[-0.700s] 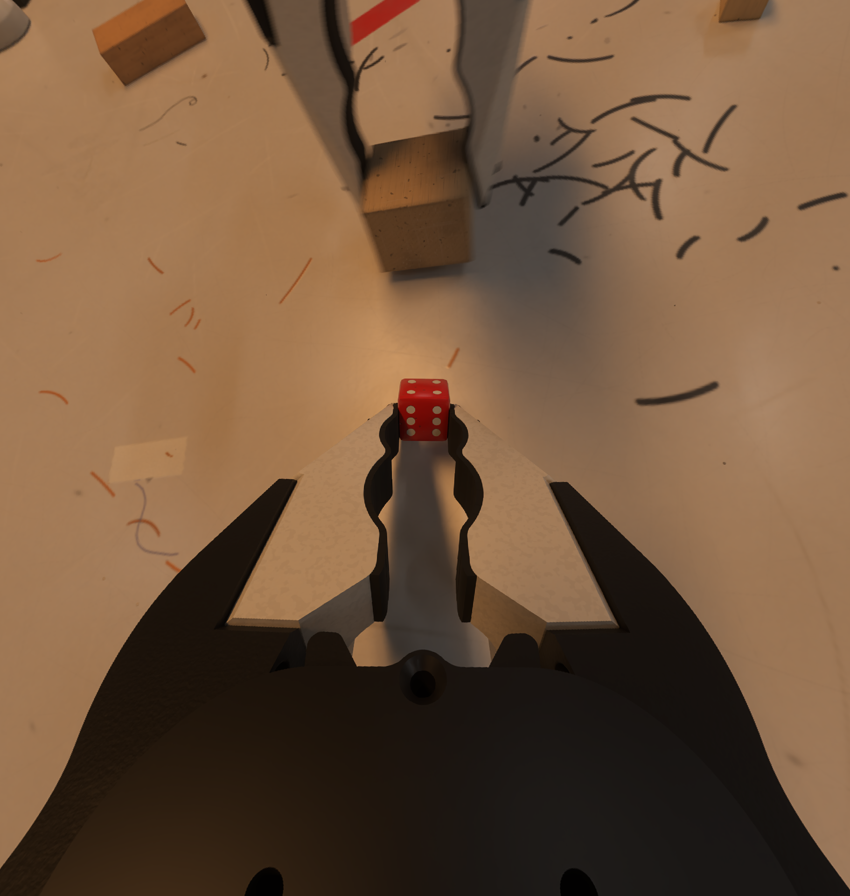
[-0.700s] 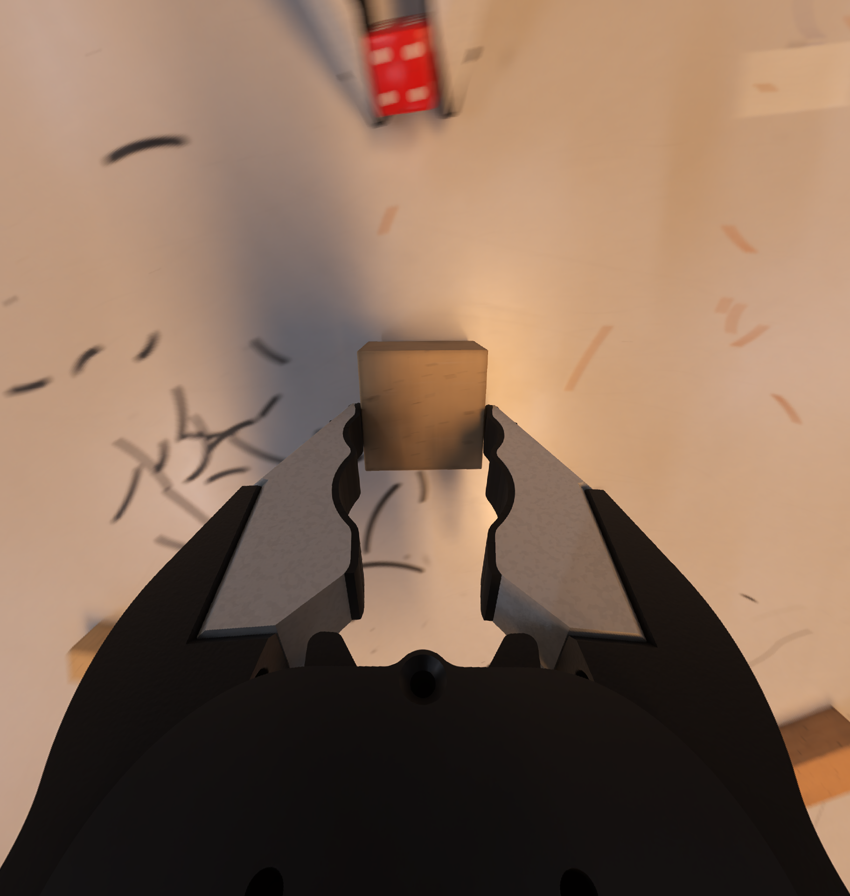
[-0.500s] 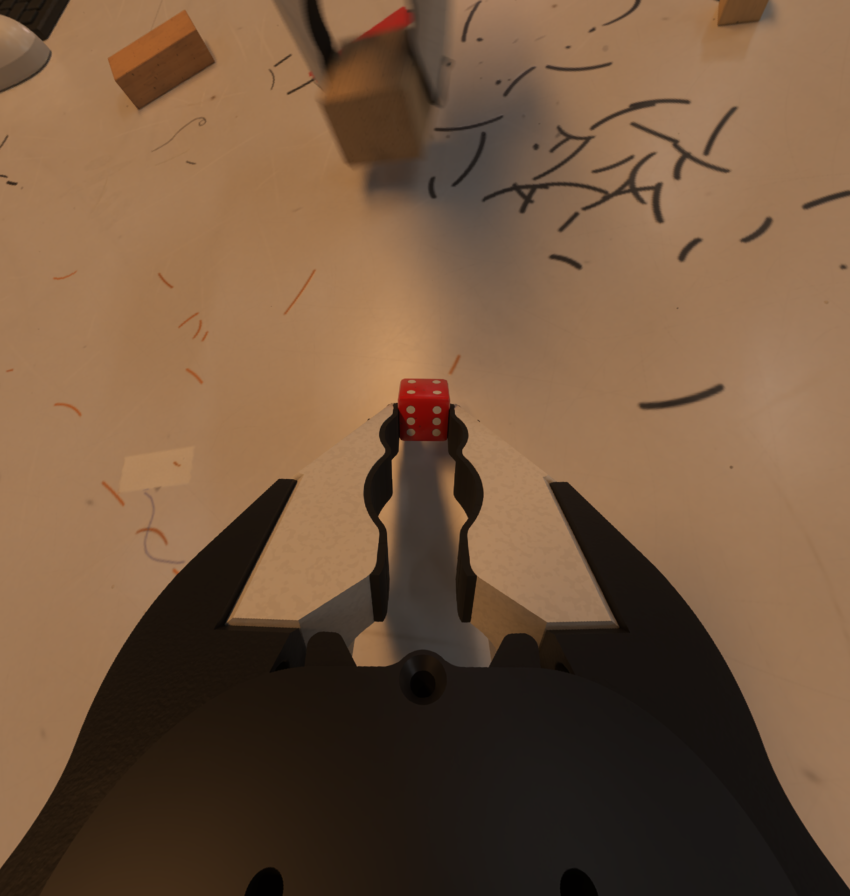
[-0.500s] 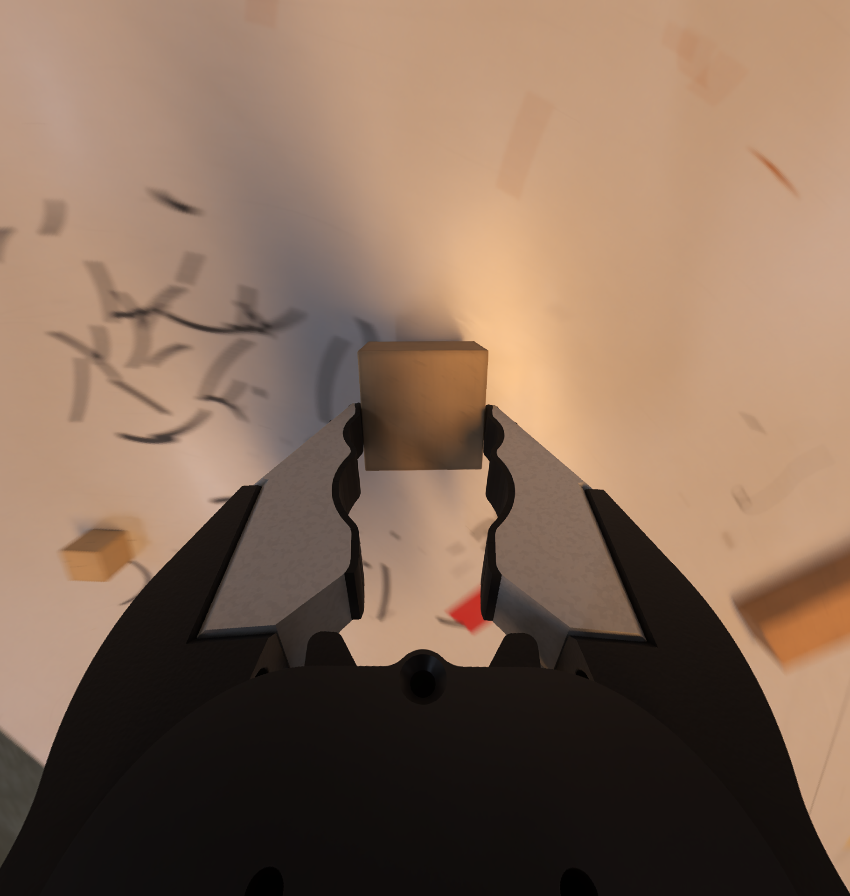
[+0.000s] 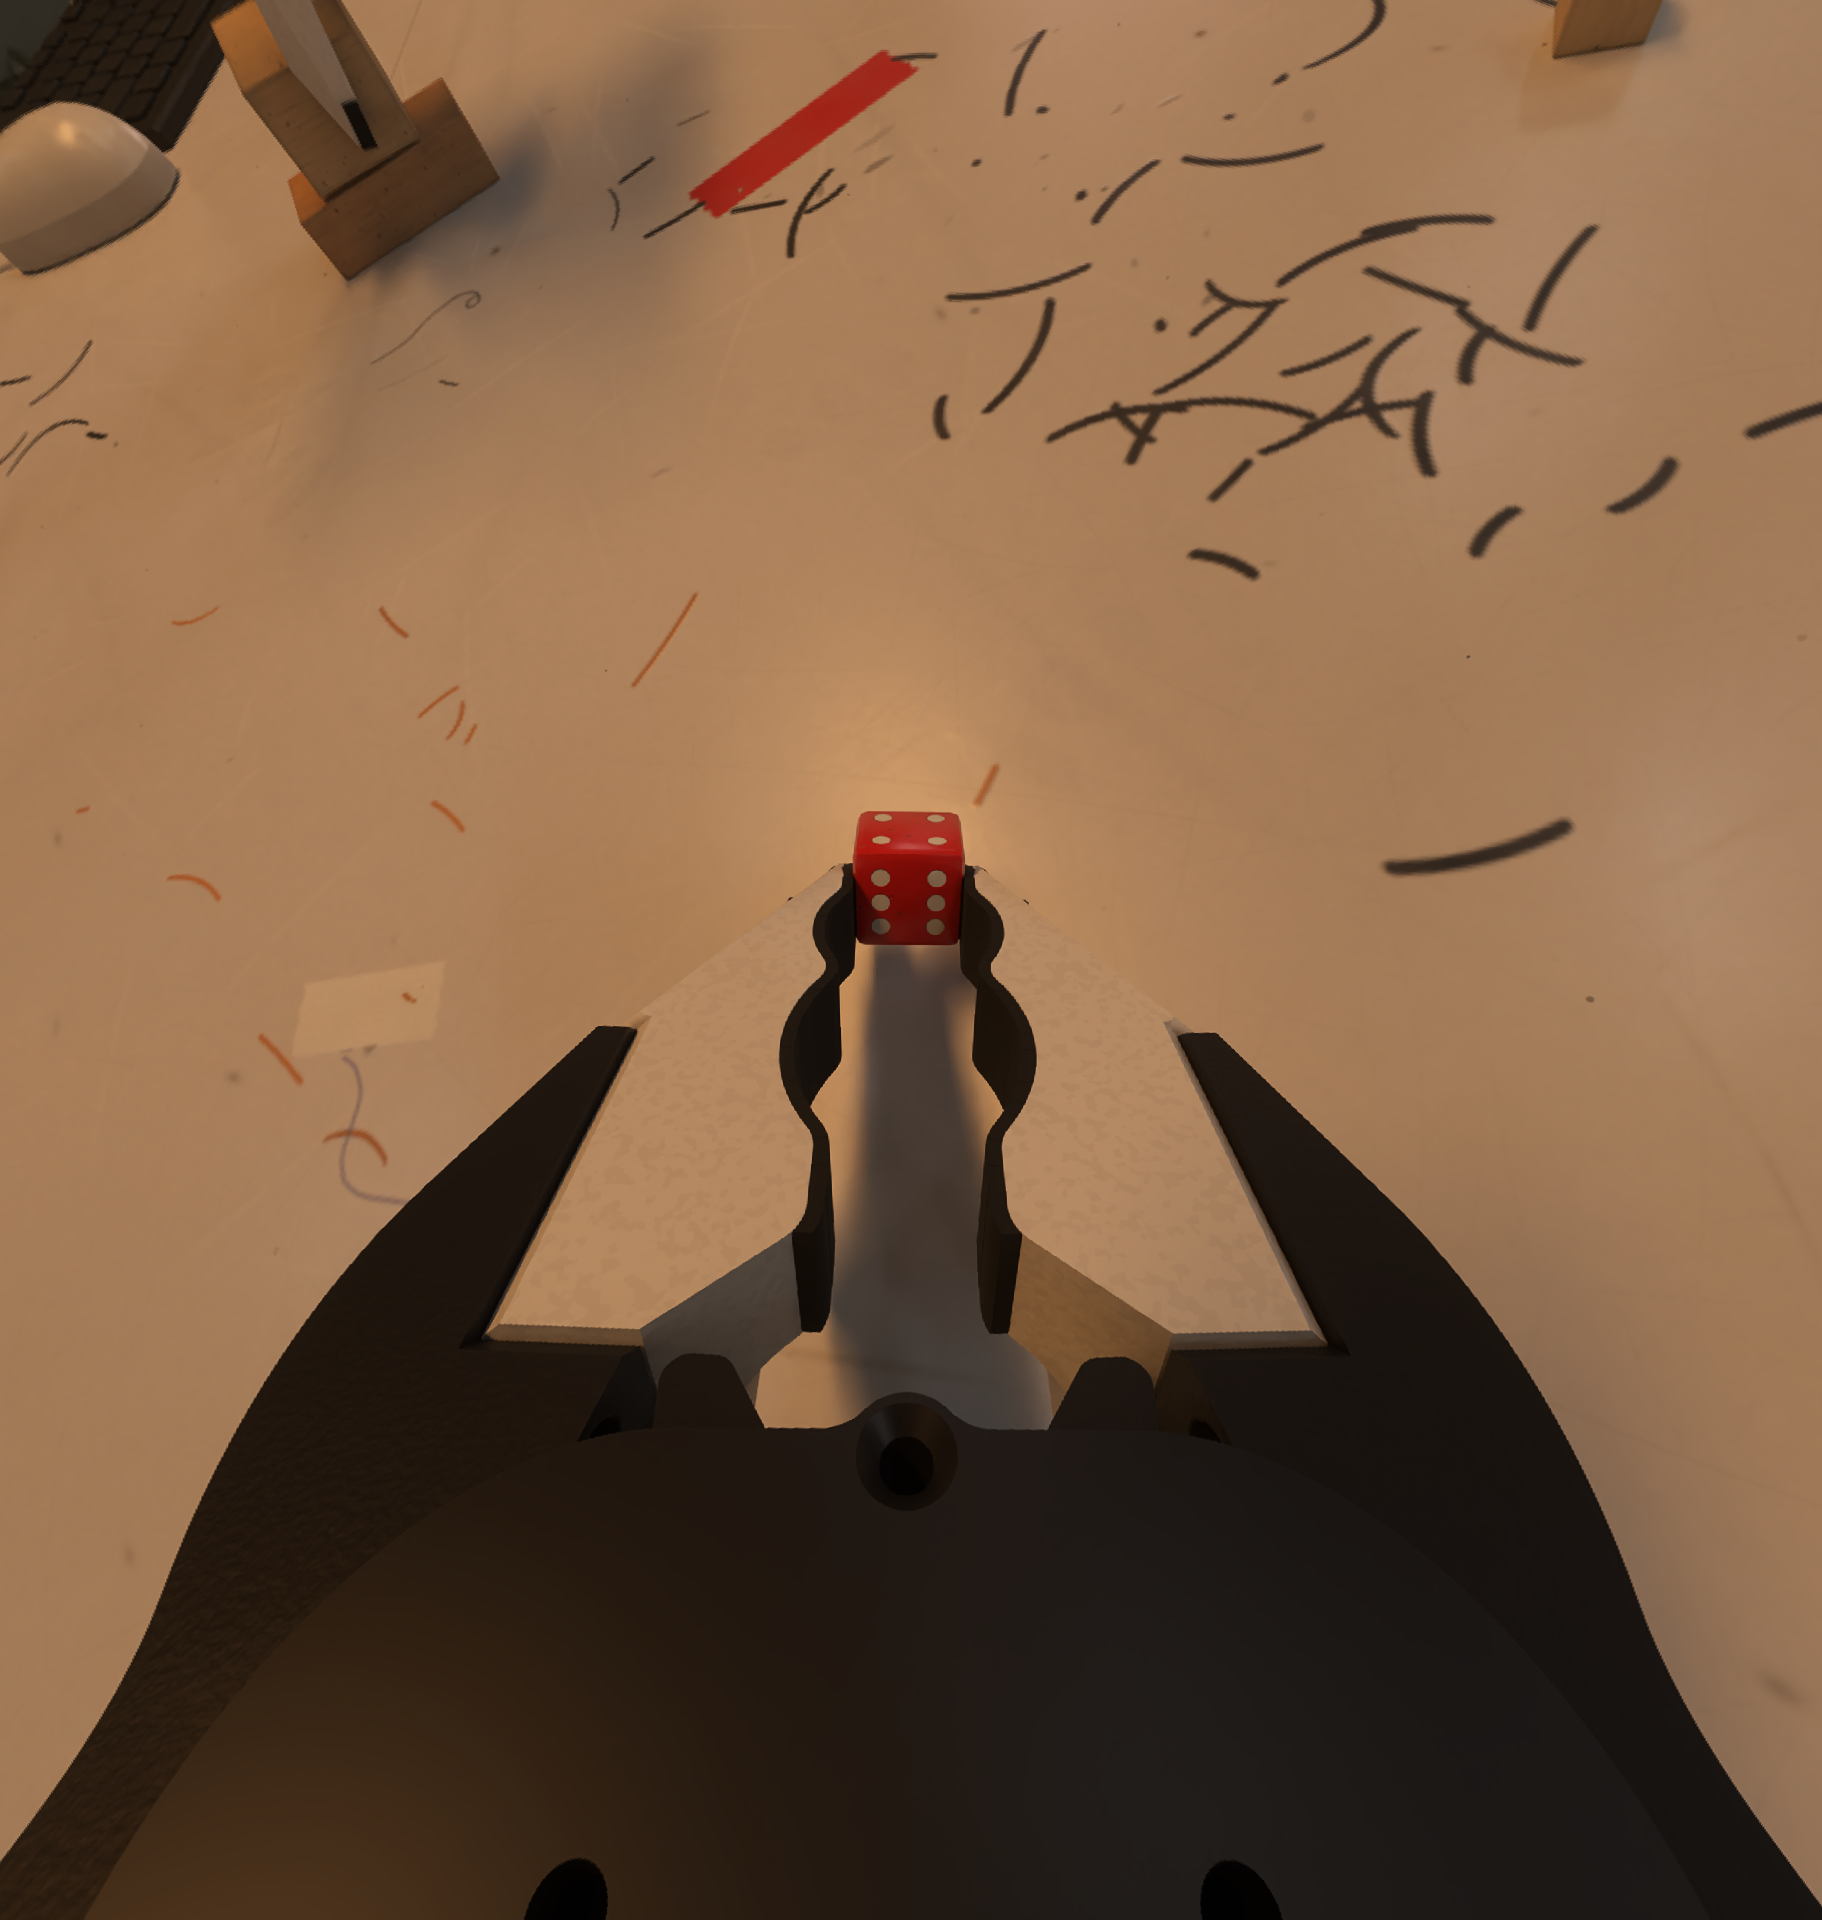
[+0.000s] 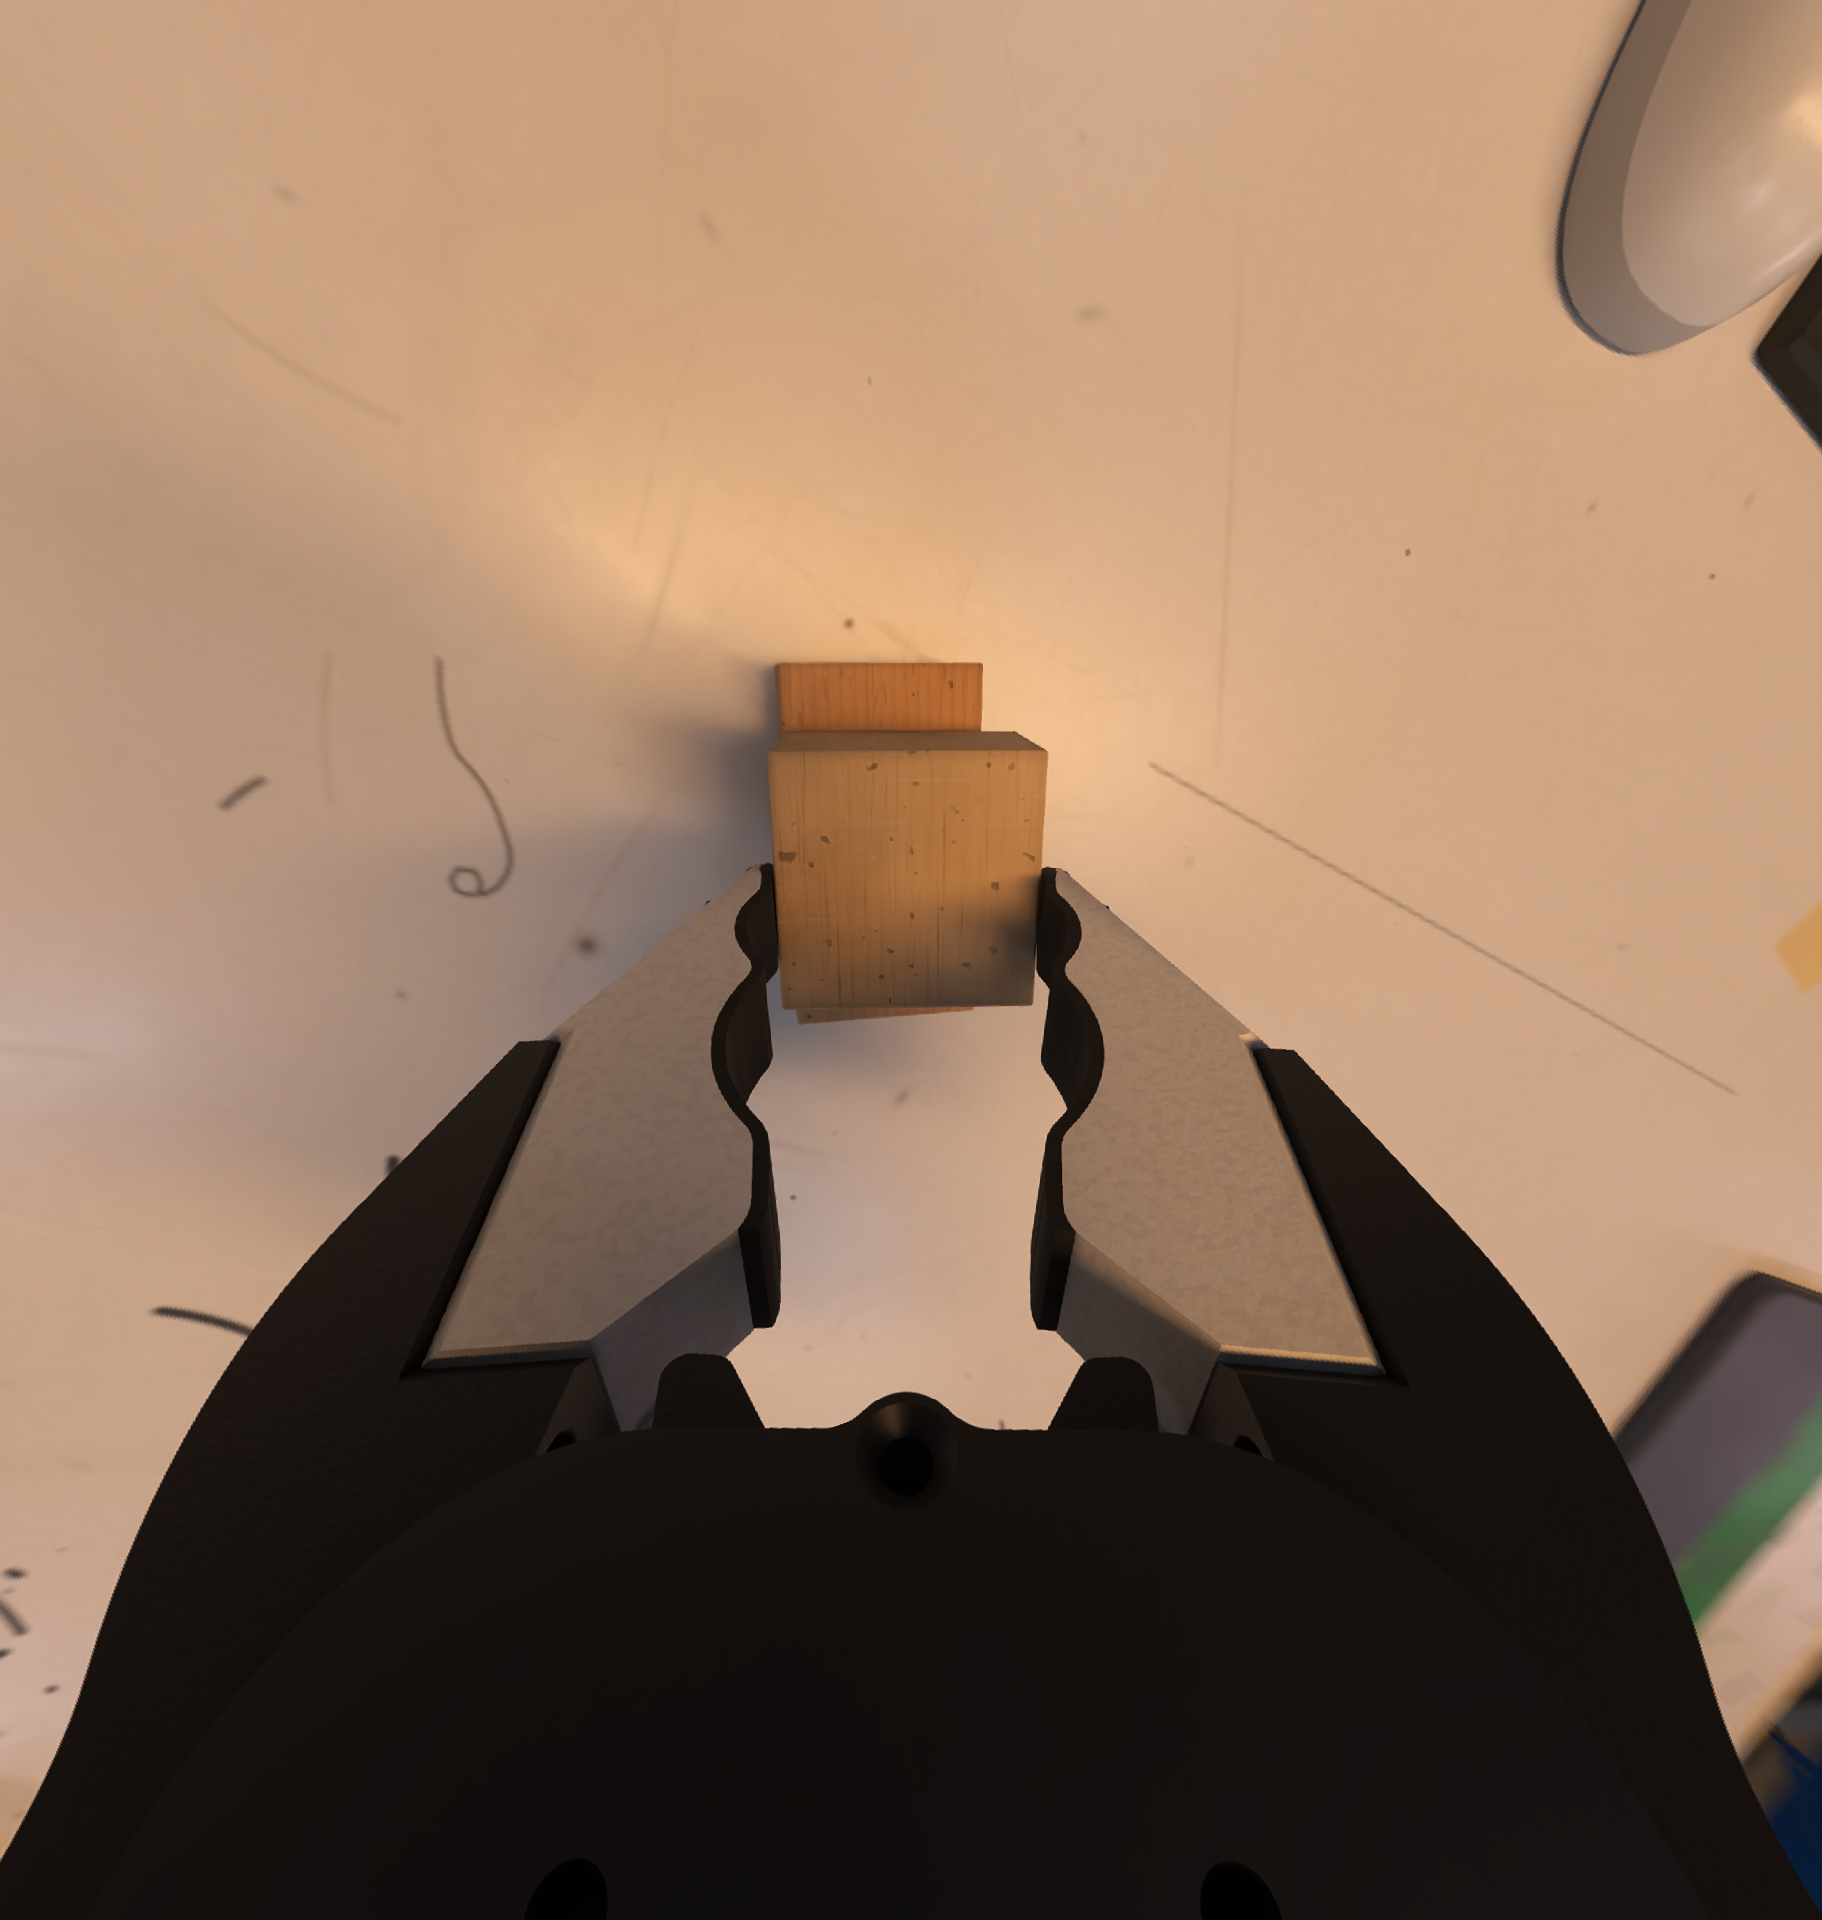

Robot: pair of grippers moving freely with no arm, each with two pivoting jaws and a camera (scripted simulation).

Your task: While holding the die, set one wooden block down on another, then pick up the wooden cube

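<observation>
My left gripper (image 5: 907, 883) is shut on a small red die (image 5: 907, 878) and holds it just above the table. My right gripper (image 6: 907, 894) is shut on a pale wooden block (image 6: 907, 873), which sits directly over a flatter, more orange wooden block (image 6: 881, 696). I cannot tell whether the two touch. In the left wrist view this pair shows far off at the top left, with the held block (image 5: 283, 94) over the lower block (image 5: 419, 187). Another wooden piece (image 5: 1603, 21) lies at the top right edge.
A white mouse (image 5: 65, 182) lies just left of the block pair and shows in the right wrist view (image 6: 1738, 156). Behind it is a dark keyboard (image 5: 107, 52). A red tape strip (image 5: 803, 130) and pen marks are on the table. A flat dark device (image 6: 1759, 1507) lies lower right.
My right gripper has carried its wooden block away from the die, to the far left over the flatter block. My left gripper has stayed put with the die.
</observation>
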